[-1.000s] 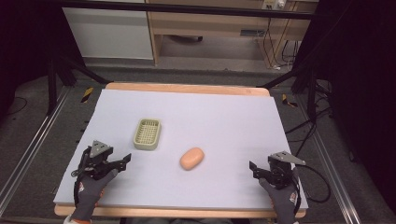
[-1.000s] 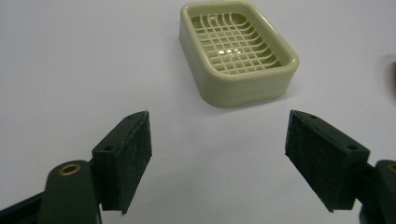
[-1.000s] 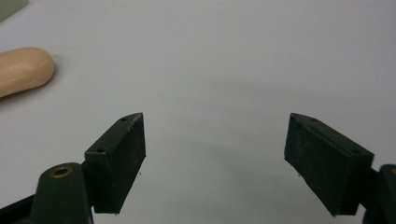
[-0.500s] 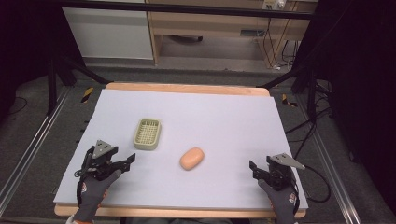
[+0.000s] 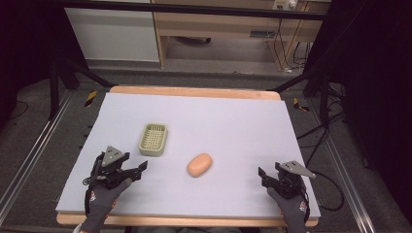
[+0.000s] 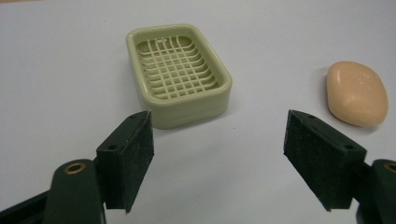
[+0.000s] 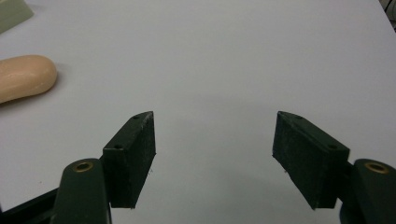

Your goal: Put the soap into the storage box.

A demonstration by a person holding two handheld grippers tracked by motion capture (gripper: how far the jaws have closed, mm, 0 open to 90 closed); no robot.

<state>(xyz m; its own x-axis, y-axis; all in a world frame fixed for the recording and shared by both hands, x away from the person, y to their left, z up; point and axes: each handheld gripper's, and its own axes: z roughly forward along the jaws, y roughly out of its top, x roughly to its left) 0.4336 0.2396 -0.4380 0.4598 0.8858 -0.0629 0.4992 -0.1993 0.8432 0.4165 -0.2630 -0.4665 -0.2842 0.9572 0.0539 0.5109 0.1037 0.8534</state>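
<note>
- Pale lilac sheeting covers the wooden-edged table (image 5: 291, 145), with dark floor, cables and a pale cabinet beyond its far edge.
- On the left half of the surface, nearer the middle than any edge, stands the pale green plastic soap dish with a slotted grid floor (image 5: 153, 139); the peach-coloured oval bar of soap (image 5: 199, 164) lies apart from it, towards the near edge and about mid-width.
- Near the front left corner the left gripper (image 5: 137, 170) hovers with jaws spread wide and empty, aimed between dish and soap.
- By the front right corner the right gripper (image 5: 263, 175) also stands wide open, holding nothing, well apart from the soap.
- Risk: the soap looks smooth and rounded, so a pinch off its middle could squirt it out sideways.
- Risk: in the left gripper view, the dish (image 6: 178, 73) sits just ahead of one pad, so a reach towards the soap (image 6: 357, 93) could nudge the light dish.
- Risk: a bar set down off-centre could rest on the rim and tip the dish.
</note>
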